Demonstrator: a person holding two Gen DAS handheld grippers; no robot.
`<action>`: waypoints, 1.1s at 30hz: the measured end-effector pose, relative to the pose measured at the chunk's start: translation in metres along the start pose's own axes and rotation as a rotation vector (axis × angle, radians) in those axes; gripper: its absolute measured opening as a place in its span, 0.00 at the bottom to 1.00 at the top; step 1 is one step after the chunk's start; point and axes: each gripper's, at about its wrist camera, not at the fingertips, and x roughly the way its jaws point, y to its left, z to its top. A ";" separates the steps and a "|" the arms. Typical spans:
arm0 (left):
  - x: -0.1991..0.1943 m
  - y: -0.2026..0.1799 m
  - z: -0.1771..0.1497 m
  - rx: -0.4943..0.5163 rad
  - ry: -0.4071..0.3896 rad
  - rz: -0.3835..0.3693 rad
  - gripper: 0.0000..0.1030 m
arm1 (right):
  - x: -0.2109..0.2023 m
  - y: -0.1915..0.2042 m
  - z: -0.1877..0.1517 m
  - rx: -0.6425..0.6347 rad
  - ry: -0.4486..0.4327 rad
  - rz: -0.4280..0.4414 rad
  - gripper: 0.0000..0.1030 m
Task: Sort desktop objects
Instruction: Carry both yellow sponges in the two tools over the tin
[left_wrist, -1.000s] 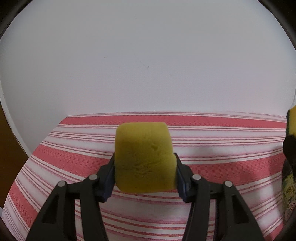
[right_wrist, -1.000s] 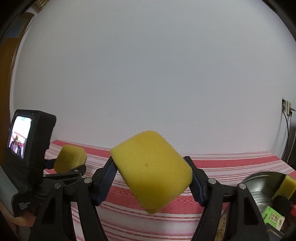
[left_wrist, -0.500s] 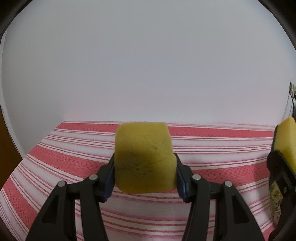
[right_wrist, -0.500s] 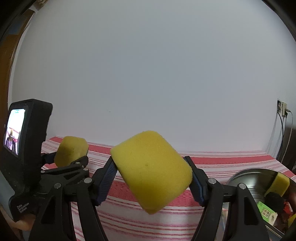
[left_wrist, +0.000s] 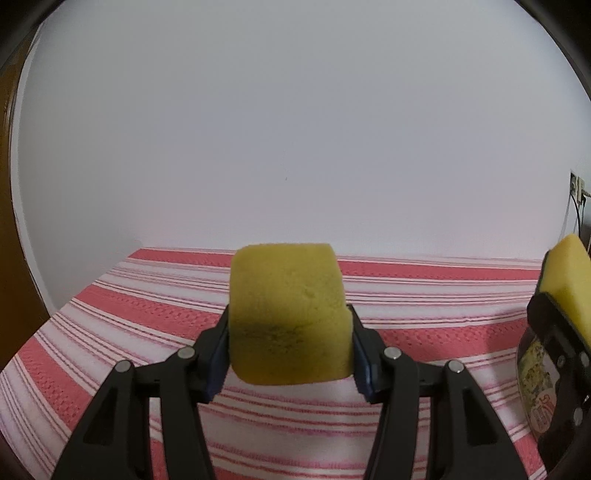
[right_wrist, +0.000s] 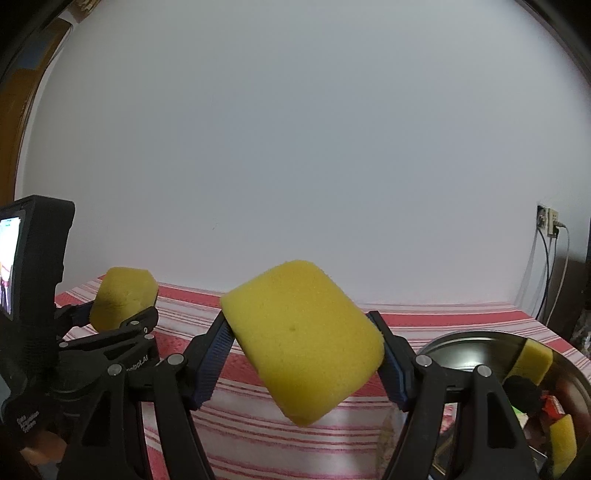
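Jaws of the left gripper (left_wrist: 290, 338) are clamped on a dull yellow sponge block (left_wrist: 288, 314), blue-edged pads pressing its two sides. Block stands roughly upright, squarish with rounded corners; surface coarse and pitted, with a darker smudged band across the lower front face. It is held in the air above the striped cloth (left_wrist: 129, 325), not touching it.

Jaws of the right gripper (right_wrist: 301, 350) are likewise clamped, on a brighter yellow sponge (right_wrist: 303, 343). This one is larger-looking, smooth-grained, rounded at the edges, with one small dark speck near the middle of its face. It sits tilted between the pads, lower corner pointing down, clear of the cloth.

From the right wrist view, the left gripper with its dull sponge shows at lower left, beside a black handheld unit with a small lit screen (right_wrist: 9, 266).

Cloth is red and white, banded in wide and thin stripes, covering the table up to a plain pale wall (right_wrist: 295, 147).

Metal bowl (right_wrist: 461, 339) at lower right of the right view; a yellow sponge piece (right_wrist: 532, 360) rests against its inner side, with dark and coloured items below that I cannot make out. Wall socket with cables (right_wrist: 550, 225) at far right.
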 end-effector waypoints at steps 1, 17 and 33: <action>-0.007 -0.004 -0.002 0.000 -0.010 0.001 0.53 | 0.001 -0.005 0.000 0.000 -0.006 -0.005 0.72; -0.044 -0.022 -0.018 -0.041 -0.001 -0.035 0.54 | -0.015 -0.018 -0.006 0.057 -0.042 -0.040 0.72; -0.059 -0.057 -0.032 -0.055 0.052 -0.156 0.54 | -0.067 -0.059 -0.006 0.130 -0.054 -0.108 0.72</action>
